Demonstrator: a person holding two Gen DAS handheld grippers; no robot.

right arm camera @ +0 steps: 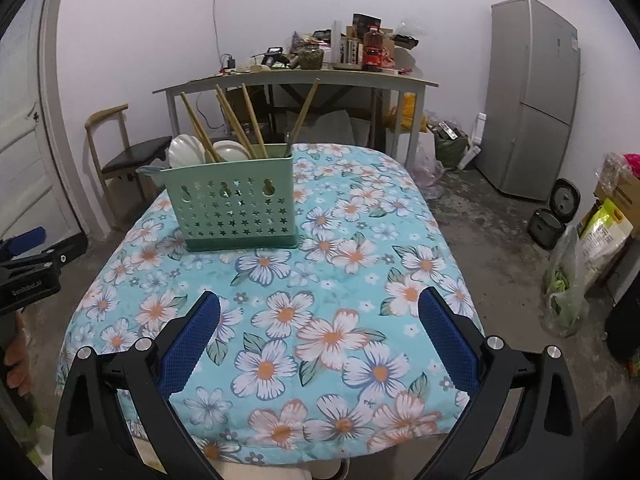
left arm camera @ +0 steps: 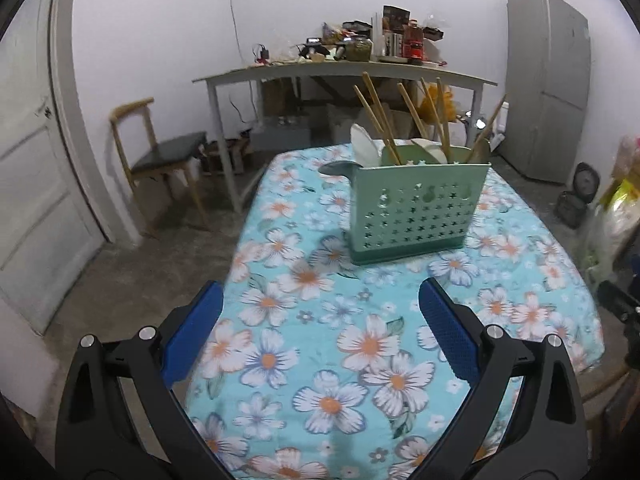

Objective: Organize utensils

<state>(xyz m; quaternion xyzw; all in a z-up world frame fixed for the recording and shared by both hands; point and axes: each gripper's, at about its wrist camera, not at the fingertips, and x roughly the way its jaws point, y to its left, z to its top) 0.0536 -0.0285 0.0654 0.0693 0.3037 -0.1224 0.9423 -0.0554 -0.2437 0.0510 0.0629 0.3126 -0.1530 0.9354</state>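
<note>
- Left wrist view: left hand-held gripper (left arm camera: pixel 320 320) jaws apart, empty.
- Right hand-held gripper (right arm camera: pixel 319 320) likewise.
- Risk: bumping leaning chopsticks (right arm camera: pixel 240 124) could tip green caddy (right arm camera: pixel 236 210) on table (right arm camera: pixel 360 280).

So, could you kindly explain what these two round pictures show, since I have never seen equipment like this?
There is no robot here. A person holds a two-finger gripper in each hand, and a wide-angle camera on each one looks forward along its fingers. One picture comes from the left gripper, the other from the right gripper; the black arms with blue pads at the bottom are the fingers. Both grippers are open and hold nothing. Ahead is a table under a flowered cloth. On it stands a green basket holding wooden chopsticks and white spoons. In the right picture, the left gripper shows at the left edge. The desk, chair and fridge behind are only background.
</note>
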